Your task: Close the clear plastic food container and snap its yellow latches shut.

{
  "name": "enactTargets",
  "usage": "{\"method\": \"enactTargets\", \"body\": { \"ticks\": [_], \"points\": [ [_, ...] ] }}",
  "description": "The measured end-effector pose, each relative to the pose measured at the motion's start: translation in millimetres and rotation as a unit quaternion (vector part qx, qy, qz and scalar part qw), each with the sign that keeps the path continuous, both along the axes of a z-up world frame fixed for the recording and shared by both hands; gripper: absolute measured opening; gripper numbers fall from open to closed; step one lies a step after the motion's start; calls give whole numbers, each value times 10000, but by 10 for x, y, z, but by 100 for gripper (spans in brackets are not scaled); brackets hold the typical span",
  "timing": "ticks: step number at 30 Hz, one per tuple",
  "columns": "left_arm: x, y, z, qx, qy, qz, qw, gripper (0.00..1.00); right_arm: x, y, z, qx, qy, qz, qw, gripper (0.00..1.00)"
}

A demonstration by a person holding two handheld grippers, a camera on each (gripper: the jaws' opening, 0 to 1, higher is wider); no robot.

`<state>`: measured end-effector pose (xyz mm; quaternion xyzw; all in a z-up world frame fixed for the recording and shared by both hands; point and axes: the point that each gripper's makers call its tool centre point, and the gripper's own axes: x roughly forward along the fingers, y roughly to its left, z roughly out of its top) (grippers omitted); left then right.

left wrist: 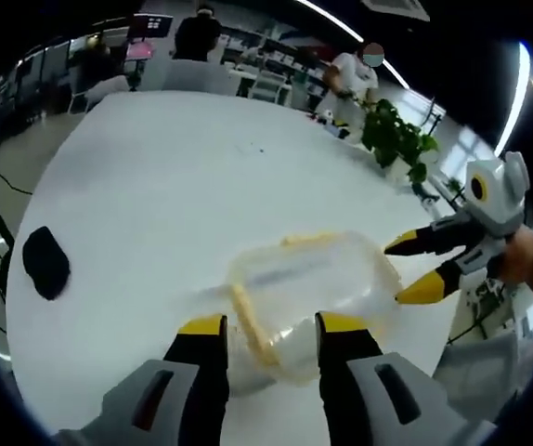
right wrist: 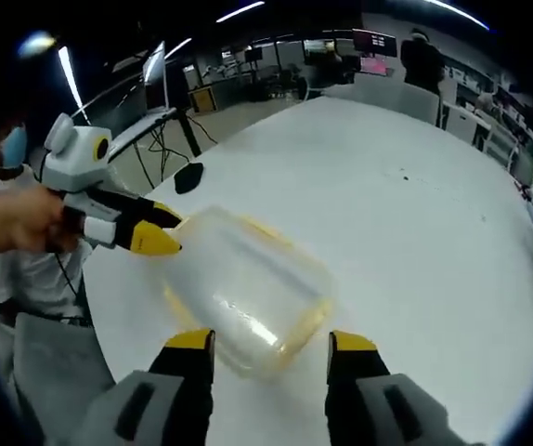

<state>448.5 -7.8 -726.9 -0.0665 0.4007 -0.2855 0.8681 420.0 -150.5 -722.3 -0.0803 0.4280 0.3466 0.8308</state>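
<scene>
The clear plastic food container (left wrist: pixel 318 279) lies on the white table (left wrist: pixel 174 186), its lid resting on top. One yellow latch (left wrist: pixel 253 327) runs along its near-left side and another (left wrist: pixel 308 240) along the far side; whether either is snapped I cannot tell. My left gripper (left wrist: pixel 271 325) is open, its jaws on either side of the container's near end. My right gripper (left wrist: pixel 413 268) comes in from the right, open, with its tips at the container's right end. In the right gripper view the container (right wrist: pixel 248 283) sits just ahead of my open right gripper (right wrist: pixel 271 341), and the left gripper (right wrist: pixel 160 230) touches its far-left corner.
A small black object (left wrist: pixel 45 262) lies near the table's left edge, also the black object (right wrist: pixel 189 177). A potted plant (left wrist: pixel 392 135) stands beyond the far right edge. People and desks are in the background. Bare table (right wrist: pixel 415 214) stretches beyond the container.
</scene>
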Motion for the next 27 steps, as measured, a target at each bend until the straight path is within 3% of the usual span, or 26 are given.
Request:
{"method": "enactTargets", "body": {
  "ticks": [2, 3, 6, 8, 11, 13, 14, 15, 20, 23, 27],
  "points": [
    [-35, -34, 73, 1, -208, -285, 9994, 44, -27, 22, 44, 109, -109, 132, 9998, 53],
    [-77, -20, 91, 223, -338, -488, 9980, 50, -54, 3, 49, 57, -153, 177, 9997, 56],
    [-214, -91, 136, 227, -372, -888, 9951, 55, -88, -41, 71, -143, -414, 396, 9983, 61],
    [-269, -117, 211, 255, -543, -979, 9934, 57, -111, -44, 117, -88, -555, 365, 9978, 72],
    [-377, -174, 305, 242, -759, -1140, 9903, 69, -185, -46, 159, 26, -579, 256, 9980, 97],
    [-487, -225, 348, 270, -890, -1361, 9863, 79, -271, -26, 219, 73, -692, 394, 9968, 97],
    [-508, -177, 345, 539, -1029, -1399, 9833, 83, -291, -17, 264, 78, -869, 444, 9952, 99],
    [-541, -178, 357, 599, -1113, -1434, 9816, 89, -316, -40, 281, 17, -921, 449, 9947, 99],
    [-757, -167, 420, 621, -1224, -1461, 9797, 98, -489, -48, 413, 214, -1043, 381, 9936, 99],
    [-886, -146, 479, 527, -1285, -1404, 9803, 99, -578, -86, 475, 285, -1281, 363, 9907, 99],
    [-1097, -78, 512, 650, -1390, -1421, 9779, 99, -776, -176, 526, 546, -1317, 88, 9897, 98]
  ]
}}
